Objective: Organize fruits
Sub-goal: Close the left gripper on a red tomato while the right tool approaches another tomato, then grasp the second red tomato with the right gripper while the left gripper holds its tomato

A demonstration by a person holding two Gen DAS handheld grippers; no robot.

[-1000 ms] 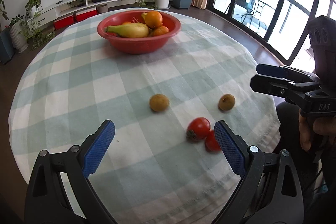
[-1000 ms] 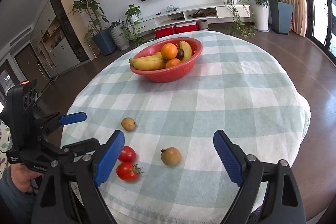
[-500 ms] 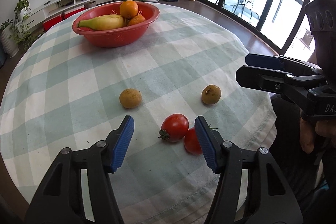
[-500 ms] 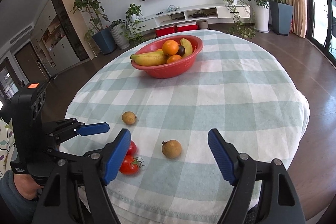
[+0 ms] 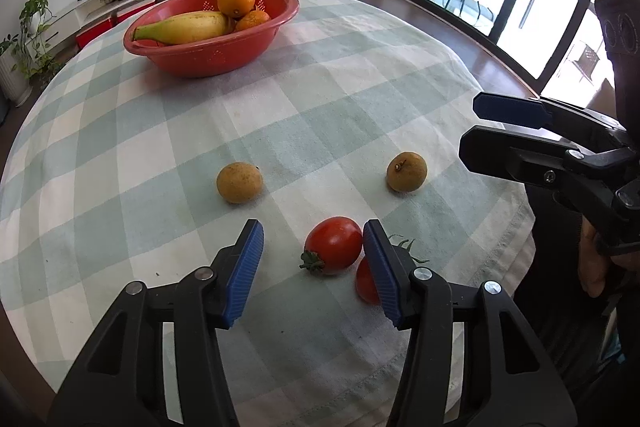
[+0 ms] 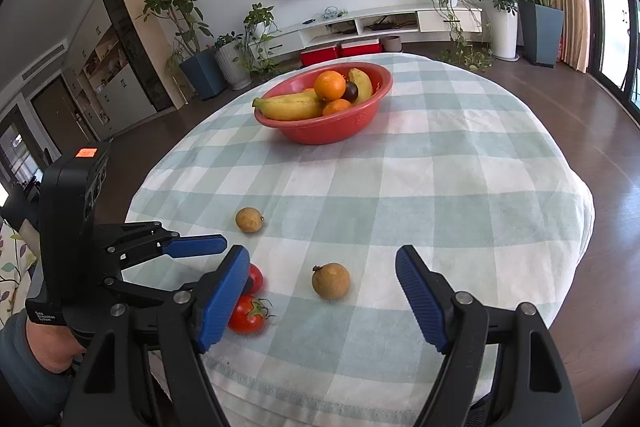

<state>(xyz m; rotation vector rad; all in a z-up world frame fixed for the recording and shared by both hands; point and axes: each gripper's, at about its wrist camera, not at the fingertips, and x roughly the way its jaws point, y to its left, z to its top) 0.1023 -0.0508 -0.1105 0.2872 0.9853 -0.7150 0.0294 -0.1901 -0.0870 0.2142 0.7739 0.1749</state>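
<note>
Closing in on a tomato, four fruits loose

Left view: my left gripper (image 5: 312, 259) is closing, its jaws flanking the tomato (image 5: 334, 245) at lower centre, not yet pinching.
Right view: my right gripper (image 6: 320, 291) hangs wide and empty over a longan (image 6: 331, 280); red bowl (image 6: 360, 119) upper centre already holds bananas and oranges.

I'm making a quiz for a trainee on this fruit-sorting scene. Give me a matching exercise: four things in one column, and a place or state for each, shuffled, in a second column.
Things:
1. banana
2. tomato
3. right tool
4. bowl

Places or states:
A. red, at the far side of the table
B. between the left tool's closing pads
C. open, nothing held
D. lying in the bowl with oranges

Pairs: 1-D, 2-B, 3-C, 4-A
</note>
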